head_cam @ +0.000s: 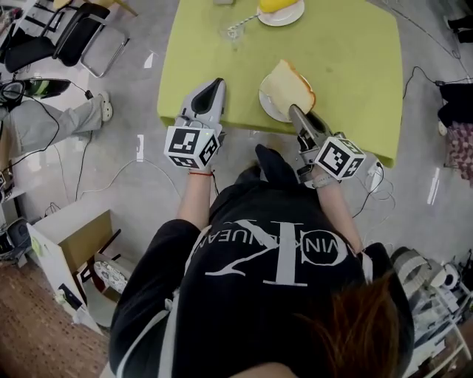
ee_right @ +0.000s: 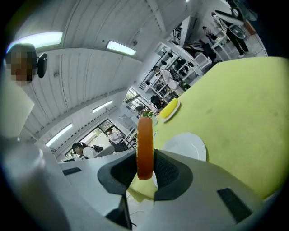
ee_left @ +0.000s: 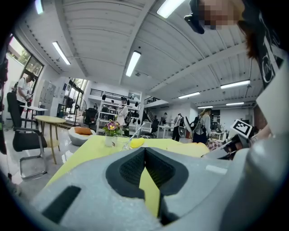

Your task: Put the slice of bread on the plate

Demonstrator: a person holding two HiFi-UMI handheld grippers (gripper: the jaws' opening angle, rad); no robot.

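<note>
A slice of bread [head_cam: 287, 85] with a tan crust hangs tilted over the white plate [head_cam: 267, 105] near the front edge of the yellow-green table [head_cam: 355, 66]. My right gripper [head_cam: 297, 112] is shut on the slice's lower edge. In the right gripper view the bread [ee_right: 144, 146] stands edge-on between the pads, with the plate [ee_right: 186, 147] just beyond and below it. My left gripper [head_cam: 216, 84] hovers over the table's front edge, left of the plate. Its jaws meet at the tips with nothing between them [ee_left: 144, 150].
At the table's far edge stands a second plate with a yellow item [head_cam: 281, 10], and beside it a glass [head_cam: 235, 29] and a small flower pot [ee_left: 110, 131]. Black chairs [head_cam: 74, 33] stand on the floor to the left. A cardboard box [head_cam: 81, 244] sits near me.
</note>
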